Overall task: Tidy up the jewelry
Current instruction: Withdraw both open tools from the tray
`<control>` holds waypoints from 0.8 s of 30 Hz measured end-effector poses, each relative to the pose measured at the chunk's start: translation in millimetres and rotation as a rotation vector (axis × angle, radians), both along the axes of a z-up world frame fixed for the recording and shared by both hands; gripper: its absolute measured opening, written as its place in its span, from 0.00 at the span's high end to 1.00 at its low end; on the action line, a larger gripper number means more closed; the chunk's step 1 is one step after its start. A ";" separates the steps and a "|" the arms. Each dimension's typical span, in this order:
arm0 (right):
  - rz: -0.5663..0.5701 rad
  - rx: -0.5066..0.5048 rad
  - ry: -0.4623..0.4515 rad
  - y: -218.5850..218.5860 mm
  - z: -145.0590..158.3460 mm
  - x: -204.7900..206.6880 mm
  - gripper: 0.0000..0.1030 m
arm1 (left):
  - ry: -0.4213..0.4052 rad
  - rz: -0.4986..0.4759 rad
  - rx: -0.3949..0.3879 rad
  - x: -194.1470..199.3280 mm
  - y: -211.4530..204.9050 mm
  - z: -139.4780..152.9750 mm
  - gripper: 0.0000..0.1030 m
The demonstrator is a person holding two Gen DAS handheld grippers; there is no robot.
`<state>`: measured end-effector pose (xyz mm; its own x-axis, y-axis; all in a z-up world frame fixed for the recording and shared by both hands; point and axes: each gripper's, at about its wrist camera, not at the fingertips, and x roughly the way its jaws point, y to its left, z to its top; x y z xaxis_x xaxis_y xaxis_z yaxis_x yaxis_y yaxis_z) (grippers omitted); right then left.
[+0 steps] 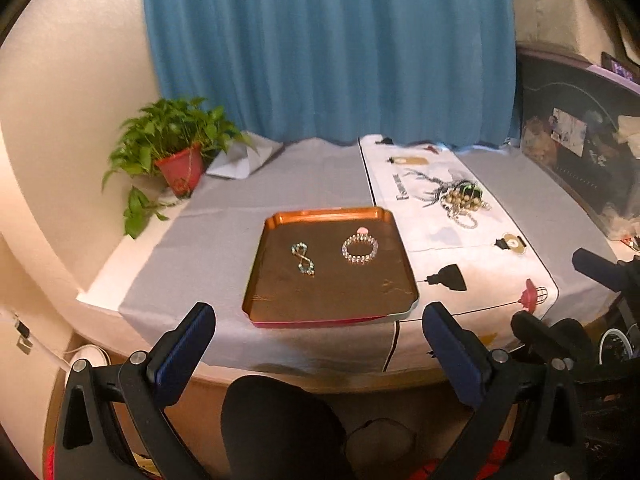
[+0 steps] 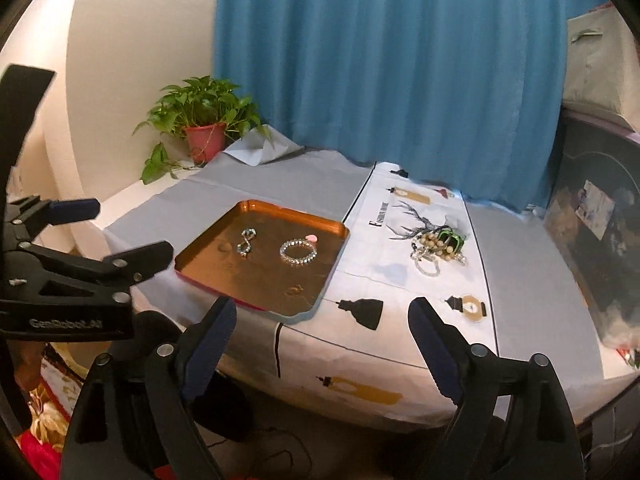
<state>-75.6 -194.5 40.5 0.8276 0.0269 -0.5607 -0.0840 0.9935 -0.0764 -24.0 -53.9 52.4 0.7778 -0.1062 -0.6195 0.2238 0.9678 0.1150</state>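
Nearest the cameras, the left gripper (image 1: 318, 342) and the right gripper (image 2: 322, 338) both hang with fingers spread wide and empty, short of the table's edge. Beyond them, on the grey-clothed table (image 1: 224, 216), the copper tray (image 1: 280, 316) holds a twisted bracelet (image 1: 303, 259) and a beaded bracelet (image 1: 360, 249). Farther right, a jewelry pile (image 2: 438, 249) lies on the printed cloth (image 2: 400, 280).

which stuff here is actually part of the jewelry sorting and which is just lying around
Part of the job:
- copper tray
- figure-eight bracelet in the tray
- round beaded bracelet in the tray
- jewelry pile on the printed cloth
- left claw and right claw, both open and empty

Just lying about:
- potted plant
- blue curtain
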 end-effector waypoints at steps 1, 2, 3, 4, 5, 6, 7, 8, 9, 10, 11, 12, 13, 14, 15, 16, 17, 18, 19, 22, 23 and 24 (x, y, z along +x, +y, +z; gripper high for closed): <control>-0.001 0.002 -0.002 0.0 1.0 -3.6 0.15 | -0.012 -0.002 0.001 -4.5 -0.3 3.2 0.00; -0.003 0.005 -0.005 -0.7 1.9 -6.6 0.15 | -0.022 -0.003 0.003 -8.1 -0.7 6.0 0.00; -0.007 0.009 -0.010 -2.1 3.3 -11.1 0.15 | -0.028 -0.004 0.004 -10.3 -1.1 7.5 0.00; -0.011 0.012 -0.012 -3.0 4.3 -13.6 0.15 | -0.033 -0.006 0.005 -12.1 -1.9 9.6 0.00; -0.012 0.016 -0.012 -3.6 4.9 -15.7 0.15 | -0.036 -0.006 0.003 -13.4 -2.5 11.3 0.00; -0.015 0.022 -0.014 -5.5 6.3 -18.9 0.14 | -0.037 -0.006 0.000 -14.0 -2.7 12.3 0.00; -0.017 0.024 -0.016 -8.0 7.0 -21.0 0.14 | -0.037 -0.007 -0.005 -14.8 -3.5 13.5 0.00; -0.019 0.025 -0.020 -9.1 7.9 -22.2 0.14 | -0.037 -0.009 -0.008 -16.7 -4.0 13.7 0.00; -0.023 0.024 -0.024 -10.8 9.0 -24.5 0.14 | -0.037 -0.012 -0.010 -18.6 -5.1 14.2 0.00; -0.027 0.023 -0.026 -12.5 9.8 -25.6 0.14 | -0.039 -0.014 -0.007 -20.2 -6.6 14.5 0.00; -0.032 0.024 -0.029 -14.5 10.7 -26.6 0.14 | -0.042 -0.015 -0.004 -22.1 -7.6 14.7 0.00; -0.034 0.027 -0.032 -16.0 11.1 -27.1 0.14 | -0.045 -0.015 0.002 -23.1 -8.7 14.9 0.00; -0.036 0.031 -0.035 -18.0 11.6 -28.2 0.14 | -0.048 -0.014 0.008 -23.7 -10.0 15.1 0.00; -0.038 0.034 -0.036 -19.9 11.9 -28.7 0.14 | -0.049 -0.016 0.010 -24.1 -11.6 15.3 0.00; -0.041 0.037 -0.037 -20.7 12.0 -29.4 0.14 | -0.049 -0.018 0.011 -24.9 -12.1 15.5 0.00; -0.043 0.038 -0.038 -21.7 11.9 -28.9 0.14 | -0.049 -0.020 0.011 -25.5 -13.2 16.0 0.00; -0.045 0.039 -0.038 -22.3 11.6 -28.4 0.14 | -0.049 -0.022 0.013 -25.5 -14.2 16.3 0.00; -0.047 0.040 -0.036 -23.6 10.8 -27.6 0.14 | -0.050 -0.023 0.017 -25.3 -15.6 16.5 0.00; -0.048 0.041 -0.035 -24.6 10.2 -27.1 0.14 | -0.051 -0.023 0.020 -25.4 -16.4 16.7 0.00; -0.053 0.049 -0.030 -28.4 8.3 -25.2 0.14 | -0.052 -0.022 0.023 -24.6 -17.7 16.4 0.00; -0.055 0.051 -0.030 -30.0 7.7 -24.1 0.14 | -0.051 -0.022 0.023 -24.5 -17.9 16.3 0.00; -0.058 0.052 -0.031 -31.2 7.2 -24.0 0.14 | -0.048 -0.022 0.024 -23.7 -18.8 16.2 0.00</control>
<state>-99.6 -225.7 47.7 0.8455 0.0065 -0.5340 -0.0243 0.9994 -0.0262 -47.7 -72.7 68.6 0.8044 -0.1092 -0.5840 0.2387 0.9596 0.1492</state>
